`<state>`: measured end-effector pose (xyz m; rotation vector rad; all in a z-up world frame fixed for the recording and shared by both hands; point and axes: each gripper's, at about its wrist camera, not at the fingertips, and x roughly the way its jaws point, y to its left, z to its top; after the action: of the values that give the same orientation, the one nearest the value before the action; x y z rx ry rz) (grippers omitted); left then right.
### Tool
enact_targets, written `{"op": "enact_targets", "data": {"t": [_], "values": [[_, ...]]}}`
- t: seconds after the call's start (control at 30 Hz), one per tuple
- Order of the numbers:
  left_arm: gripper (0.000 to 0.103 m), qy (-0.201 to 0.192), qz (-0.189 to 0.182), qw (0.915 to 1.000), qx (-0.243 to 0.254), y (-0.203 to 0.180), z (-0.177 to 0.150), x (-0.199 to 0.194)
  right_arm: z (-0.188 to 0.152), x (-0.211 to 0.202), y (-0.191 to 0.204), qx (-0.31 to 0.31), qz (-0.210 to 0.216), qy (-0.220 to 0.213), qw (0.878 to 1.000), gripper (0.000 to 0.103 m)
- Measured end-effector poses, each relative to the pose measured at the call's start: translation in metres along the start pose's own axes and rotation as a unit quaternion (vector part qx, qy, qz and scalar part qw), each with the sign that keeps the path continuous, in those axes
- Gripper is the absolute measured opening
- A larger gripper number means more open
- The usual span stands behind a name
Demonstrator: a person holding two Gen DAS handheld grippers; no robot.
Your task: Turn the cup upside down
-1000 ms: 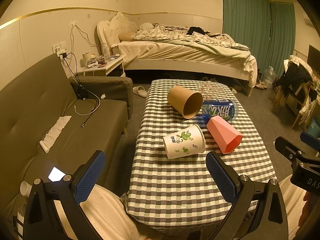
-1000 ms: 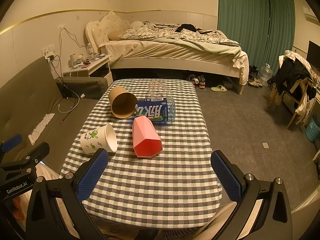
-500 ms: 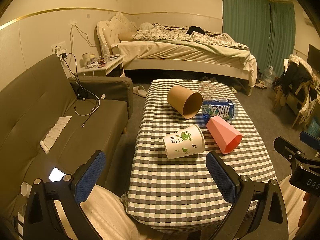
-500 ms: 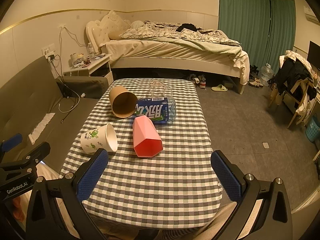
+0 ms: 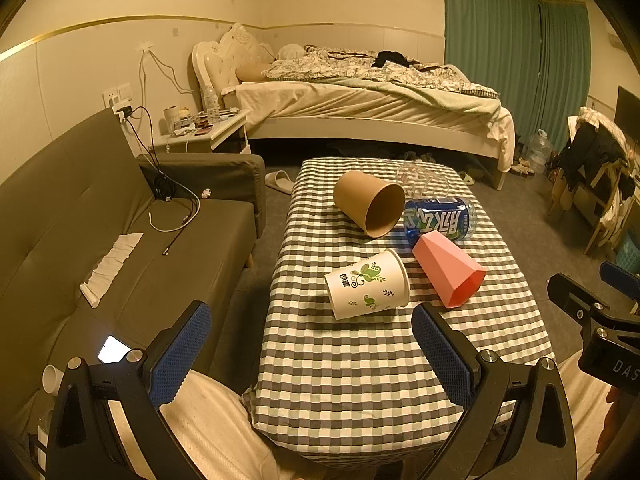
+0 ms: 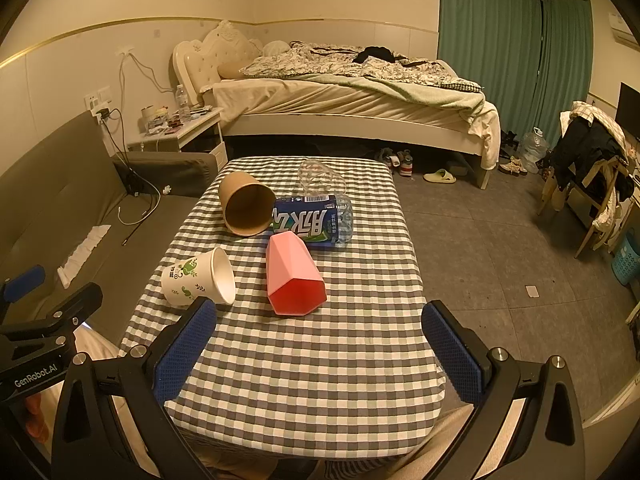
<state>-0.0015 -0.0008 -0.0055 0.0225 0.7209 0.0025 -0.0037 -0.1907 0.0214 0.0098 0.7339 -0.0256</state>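
Three cups lie on their sides on a checked table [image 5: 360, 380] [image 6: 320, 380]: a white paper cup with green leaves [image 5: 367, 284] [image 6: 198, 277], a pink faceted cup [image 5: 448, 273] [image 6: 294, 276] and a brown paper cup [image 5: 368, 203] [image 6: 244, 208]. My left gripper [image 5: 312, 344] is open and empty, held above the table's near edge short of the white cup. My right gripper [image 6: 320, 346] is open and empty, short of the pink cup.
A blue-labelled plastic bottle [image 5: 440, 220] [image 6: 312, 220] lies behind the pink cup, with a clear glass [image 6: 316, 176] beyond it. A grey sofa [image 5: 100, 232] runs along the left. A bed [image 5: 360, 100] stands at the back. A chair with clothes [image 6: 592, 168] is at right.
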Motion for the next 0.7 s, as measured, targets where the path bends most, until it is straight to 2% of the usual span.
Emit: {"op": "enact_targets", "data": {"t": [0.7], "values": [[0.103,0.003,0.001,1.0,0.001,0.0016,-0.0059,0.0049,-0.0023,0.0037,0.0024,0.001,0.002,0.001,1.0,0.103]]}}
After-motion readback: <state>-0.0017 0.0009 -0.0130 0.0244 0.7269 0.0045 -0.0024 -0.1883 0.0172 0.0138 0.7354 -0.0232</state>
